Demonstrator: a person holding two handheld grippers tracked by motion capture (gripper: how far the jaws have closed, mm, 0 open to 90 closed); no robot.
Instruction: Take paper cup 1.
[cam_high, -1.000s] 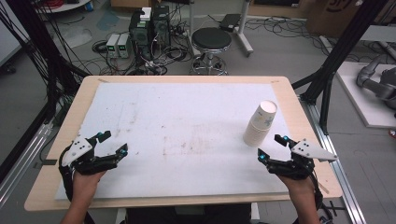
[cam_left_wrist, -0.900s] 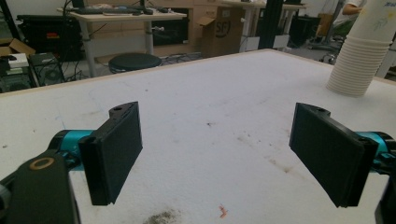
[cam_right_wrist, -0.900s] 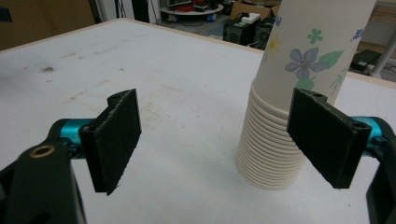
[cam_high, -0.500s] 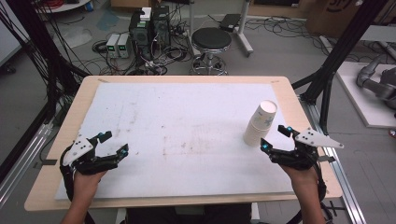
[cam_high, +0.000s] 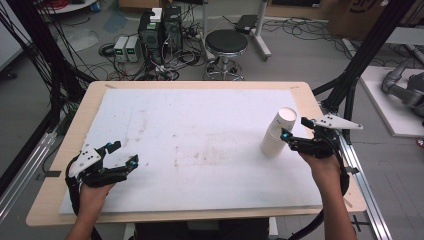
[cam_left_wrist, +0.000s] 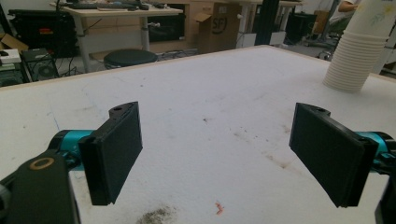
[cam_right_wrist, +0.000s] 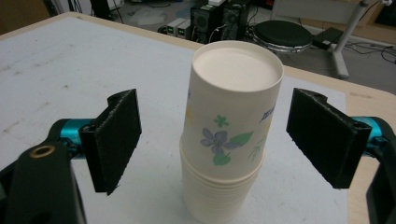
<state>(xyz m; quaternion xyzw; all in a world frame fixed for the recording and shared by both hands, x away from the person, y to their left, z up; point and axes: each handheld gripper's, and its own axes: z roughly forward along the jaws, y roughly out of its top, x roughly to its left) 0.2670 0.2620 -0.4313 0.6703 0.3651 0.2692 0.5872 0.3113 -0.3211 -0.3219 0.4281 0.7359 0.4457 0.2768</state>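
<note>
Landmark: the stack of paper cups, upside down, standing upright on the white-topped table, toward its right edge, about mid-depth. In the right gripper view the stack shows a closed flat base on top, a violet flower and green leaf print on the outermost cup, and the ribbed rims of the nested cups at the bottom.

Right hand-held gripper: just beside the stack, on its right and slightly nearer the person, jaws pointing at it. Jaws spread wide; in the right gripper view the stack sits between the two black pads with a clear gap on each side, no contact visible. Nothing grasped. Grey three-cornered plate on top of it points away from the stack toward the table's right edge.

Left hand-held gripper: well apart from the stack, far to its left and nearer the person, by the table's near left corner. Jaws also released, wide apart, with bare table surface between them in the left gripper view. From there the stack shows far off, beyond the right-hand pad.

Table surface between the left gripper and the stack carries scuffs and faint brown stains.

Behind the table, beyond the stack and to its left: black round stool on the floor.
</note>
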